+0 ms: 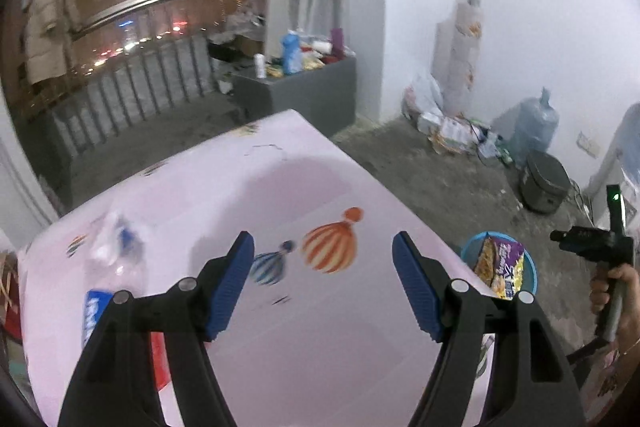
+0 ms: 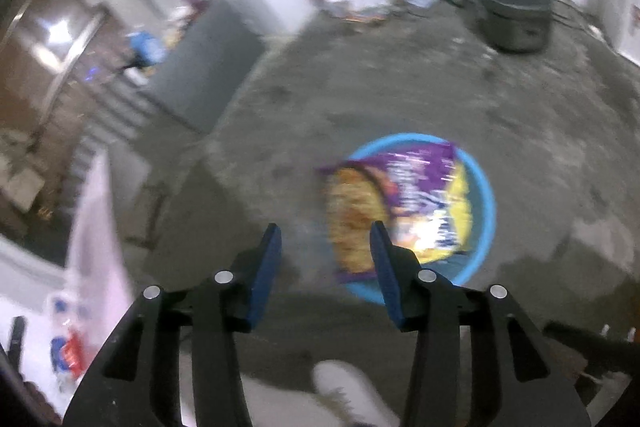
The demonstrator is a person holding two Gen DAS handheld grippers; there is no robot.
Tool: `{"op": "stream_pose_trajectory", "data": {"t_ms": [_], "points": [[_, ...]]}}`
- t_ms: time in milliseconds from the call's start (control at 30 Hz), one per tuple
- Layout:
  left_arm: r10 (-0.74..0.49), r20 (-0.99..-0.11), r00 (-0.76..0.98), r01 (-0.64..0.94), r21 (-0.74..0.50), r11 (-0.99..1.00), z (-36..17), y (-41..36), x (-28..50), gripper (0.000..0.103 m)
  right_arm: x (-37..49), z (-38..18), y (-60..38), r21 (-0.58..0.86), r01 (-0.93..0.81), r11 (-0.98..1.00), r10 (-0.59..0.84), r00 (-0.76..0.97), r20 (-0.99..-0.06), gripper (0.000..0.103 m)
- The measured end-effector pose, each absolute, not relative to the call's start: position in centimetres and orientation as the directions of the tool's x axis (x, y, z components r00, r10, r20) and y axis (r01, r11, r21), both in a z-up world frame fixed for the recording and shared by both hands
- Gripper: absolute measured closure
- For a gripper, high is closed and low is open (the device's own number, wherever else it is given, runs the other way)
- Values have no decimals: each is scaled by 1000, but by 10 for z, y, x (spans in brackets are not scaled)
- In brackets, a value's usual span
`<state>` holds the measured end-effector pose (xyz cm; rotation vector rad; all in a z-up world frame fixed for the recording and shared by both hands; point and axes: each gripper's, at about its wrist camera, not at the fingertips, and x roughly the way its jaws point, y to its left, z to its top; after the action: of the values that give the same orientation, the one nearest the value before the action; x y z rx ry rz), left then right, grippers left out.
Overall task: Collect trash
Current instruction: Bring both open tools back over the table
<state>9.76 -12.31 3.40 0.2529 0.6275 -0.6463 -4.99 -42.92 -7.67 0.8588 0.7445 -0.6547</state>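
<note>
My left gripper (image 1: 323, 247) hangs open over a pink table (image 1: 280, 187) printed with hot-air balloons, with nothing between its fingers. To its left on the table lies a clear plastic bottle (image 1: 108, 267) with a blue label, blurred. On the floor past the table's right edge stands a blue basin (image 1: 530, 273) holding a purple and yellow snack bag (image 1: 500, 263). In the right wrist view my right gripper (image 2: 326, 231) is open and empty, above the floor just left of the basin (image 2: 486, 195). The bag (image 2: 404, 187) lies in the basin, clear of the pads.
A grey cabinet (image 1: 316, 95) piled with clutter stands beyond the table. Along the white wall are a litter pile (image 1: 452, 131), a large water jug (image 1: 536, 123) and a dark cooker pot (image 1: 544, 183). A person's hand (image 1: 616, 291) holds the other gripper's handle. A white shoe (image 2: 352, 383) is below.
</note>
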Motion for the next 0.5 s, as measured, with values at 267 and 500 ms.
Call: {"op": "stream_pose_trajectory", "data": {"t_ms": [267,500], "points": [[-455,-506,733,522,-11,853,64,-31,75,34,14,-18,-356,498,514,698,-40,723,-690,55],[-395,-464,793,400,-92,912,78,45,63,33,82,0,-272,518,265,813,175,737,-653,55]]}}
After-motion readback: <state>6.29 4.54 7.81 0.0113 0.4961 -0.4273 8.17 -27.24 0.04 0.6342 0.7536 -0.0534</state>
